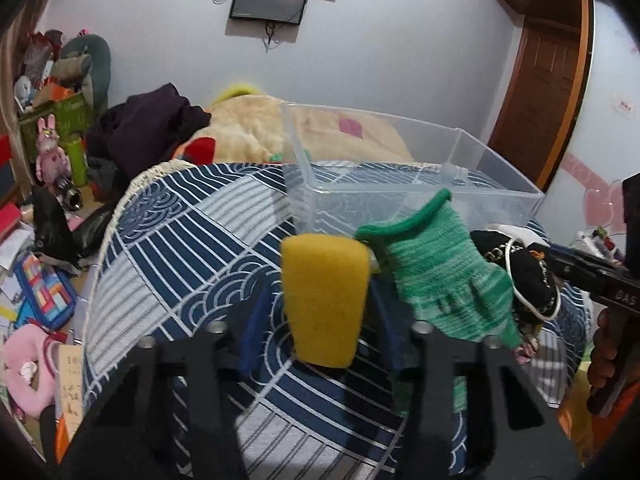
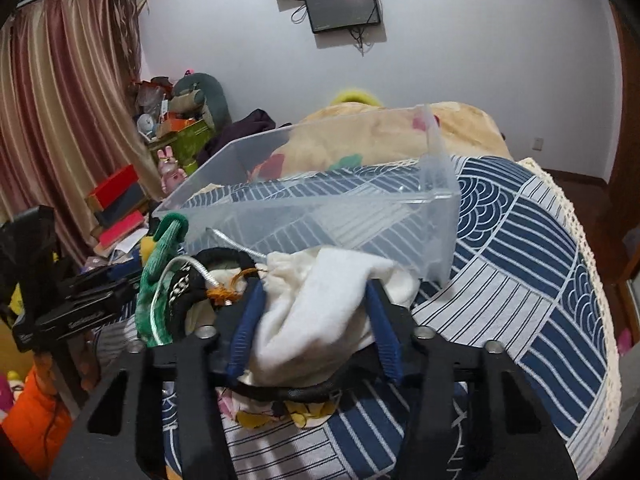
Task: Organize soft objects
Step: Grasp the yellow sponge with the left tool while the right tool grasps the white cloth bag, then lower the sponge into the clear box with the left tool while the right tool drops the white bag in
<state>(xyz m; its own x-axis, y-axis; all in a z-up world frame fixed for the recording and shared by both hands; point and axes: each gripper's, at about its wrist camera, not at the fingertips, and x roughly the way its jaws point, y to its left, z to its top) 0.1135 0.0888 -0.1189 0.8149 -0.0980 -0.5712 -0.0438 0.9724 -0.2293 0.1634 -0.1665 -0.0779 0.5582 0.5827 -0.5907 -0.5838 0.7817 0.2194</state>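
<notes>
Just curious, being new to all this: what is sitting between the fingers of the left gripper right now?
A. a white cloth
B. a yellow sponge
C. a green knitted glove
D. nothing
B: the left wrist view shows the yellow sponge between the left gripper fingers.

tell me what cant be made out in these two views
- Left wrist view: the fingertips of the left gripper are hidden behind the yellow sponge between them.
- Right wrist view: the white cloth covers the right gripper fingertips, so the grip itself is unseen.
- Both views: the black item beside the green glove is partly covered; what it is stays unclear.
- Clear bin: its floor is blurred by the plastic.
</notes>
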